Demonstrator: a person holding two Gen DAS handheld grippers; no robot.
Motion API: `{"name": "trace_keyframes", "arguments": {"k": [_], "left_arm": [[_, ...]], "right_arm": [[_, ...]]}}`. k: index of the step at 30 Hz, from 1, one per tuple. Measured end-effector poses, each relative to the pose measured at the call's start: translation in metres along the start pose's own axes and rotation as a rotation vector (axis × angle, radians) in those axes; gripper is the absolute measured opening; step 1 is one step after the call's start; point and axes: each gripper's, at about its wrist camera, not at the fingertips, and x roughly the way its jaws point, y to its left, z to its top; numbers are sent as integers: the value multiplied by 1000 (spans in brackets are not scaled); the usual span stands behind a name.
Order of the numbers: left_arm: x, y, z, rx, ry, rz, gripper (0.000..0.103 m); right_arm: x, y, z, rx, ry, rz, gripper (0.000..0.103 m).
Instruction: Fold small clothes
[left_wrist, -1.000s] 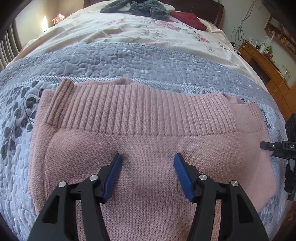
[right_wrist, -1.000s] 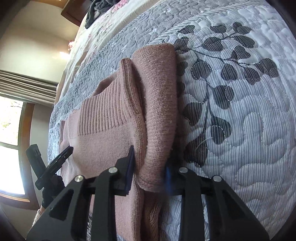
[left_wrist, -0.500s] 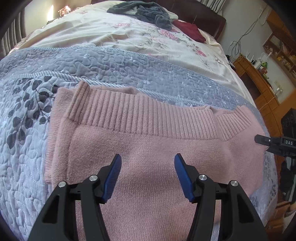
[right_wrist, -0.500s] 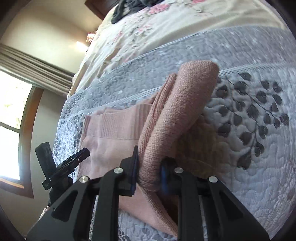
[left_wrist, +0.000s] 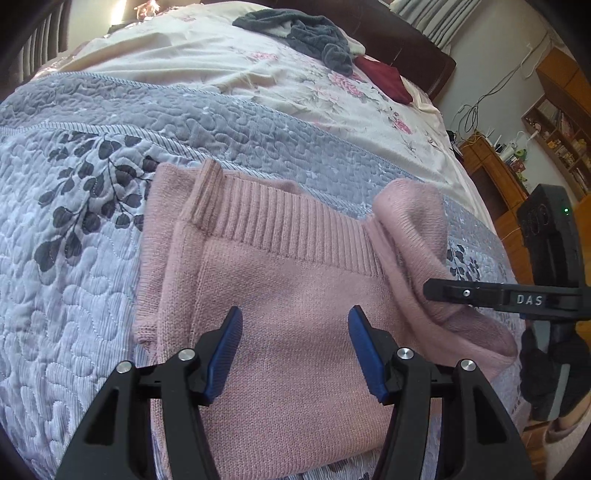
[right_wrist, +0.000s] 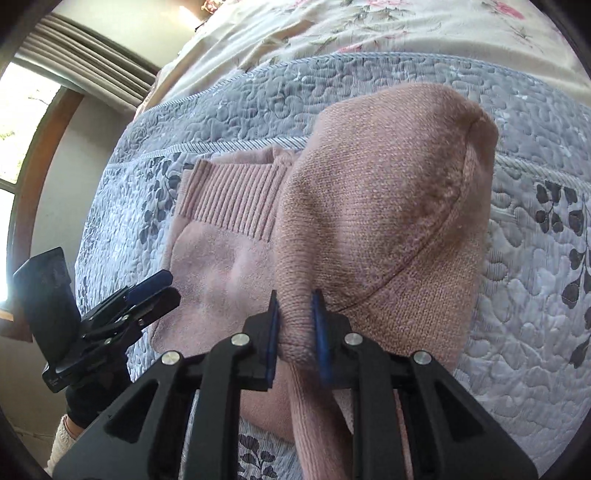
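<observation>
pink knit sweater (left_wrist: 288, 295) spread on grey quilted bed (left_wrist: 74, 295). left claw (left_wrist: 295, 347) apart, poised above its body. right claw (right_wrist: 295, 325) clamped on folded edge at 3 o'clock, lifted. dark clothes (left_wrist: 303, 33) heaped at 12 o'clock, well apart.

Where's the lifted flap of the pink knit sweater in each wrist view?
Left wrist: lifted flap of the pink knit sweater at right, pinched by the right gripper entering from the right edge.
Right wrist: flap fills the centre, above the gripper.
Shared landmark: the sweater's ribbed band.
</observation>
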Motion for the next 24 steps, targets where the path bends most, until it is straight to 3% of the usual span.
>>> {"name": "trace_keyframes", "arguments": {"k": [4,7,11,16,20,24], "left_arm": [[0,-2,0,-25,5,-48,60],[0,-5,0,-70,14,-106,60],[9,-15,3,-150,35,-203,60],[38,-41,4,-190,96,-282,62],[67,-59,3,-214,153,-294,63],[91,-68,4,-228,185,-282,63]], "right_arm": [[15,-7,-4,51,21,43,33],[15,-13,-5,100,27,132,47],[0,-21,-7,159,32,216,51],[-51,-39,-16,173,-62,203,51],[-81,-75,-31,188,-120,105,51],[-89,-121,-56,245,-130,73,51]]}}
